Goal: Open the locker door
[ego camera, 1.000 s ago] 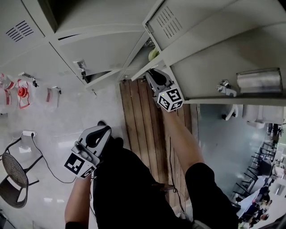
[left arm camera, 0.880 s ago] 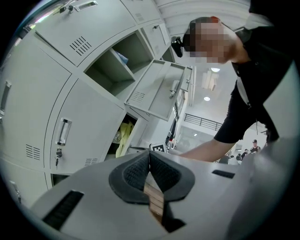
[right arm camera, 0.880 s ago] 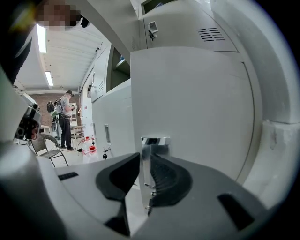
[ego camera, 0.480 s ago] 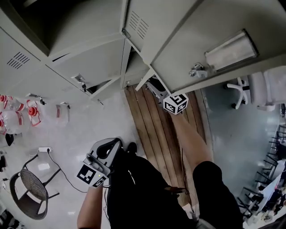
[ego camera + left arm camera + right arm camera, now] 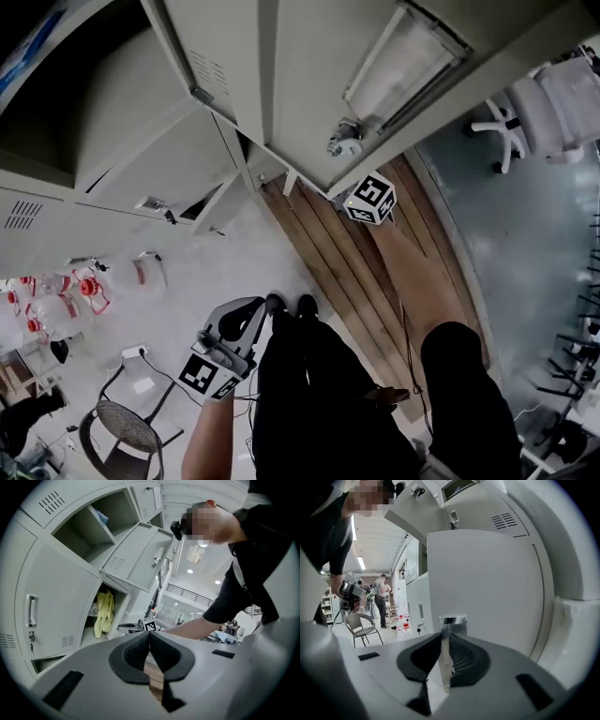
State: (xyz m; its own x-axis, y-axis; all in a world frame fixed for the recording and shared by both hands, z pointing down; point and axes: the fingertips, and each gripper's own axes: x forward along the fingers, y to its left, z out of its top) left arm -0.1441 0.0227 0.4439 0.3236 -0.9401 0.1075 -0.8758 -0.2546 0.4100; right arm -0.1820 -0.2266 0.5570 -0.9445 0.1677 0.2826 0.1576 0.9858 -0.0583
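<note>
My right gripper (image 5: 444, 641) is shut on the free edge of a grey locker door (image 5: 487, 588), just below the door's chrome handle (image 5: 453, 619). In the head view only this gripper's marker cube (image 5: 372, 199) shows, tucked under a higher open door (image 5: 309, 75). My left gripper (image 5: 251, 314) hangs low beside my leg, away from the lockers. Its jaws (image 5: 150, 637) are shut with nothing between them. In the left gripper view, the lower locker stands open with a yellow cloth (image 5: 104, 613) inside.
A higher locker door (image 5: 140, 557) swings outward overhead. Wooden planks (image 5: 347, 281) lie on the floor before the lockers. A wicker chair (image 5: 127, 436) and water bottles (image 5: 56, 309) stand to the left, a white office chair (image 5: 553, 103) to the right. A bystander (image 5: 382, 597) stands far off.
The head view has swung, so the open doors now fill more of the top. My right gripper has stayed clamped on the door edge. The left gripper has kept low.
</note>
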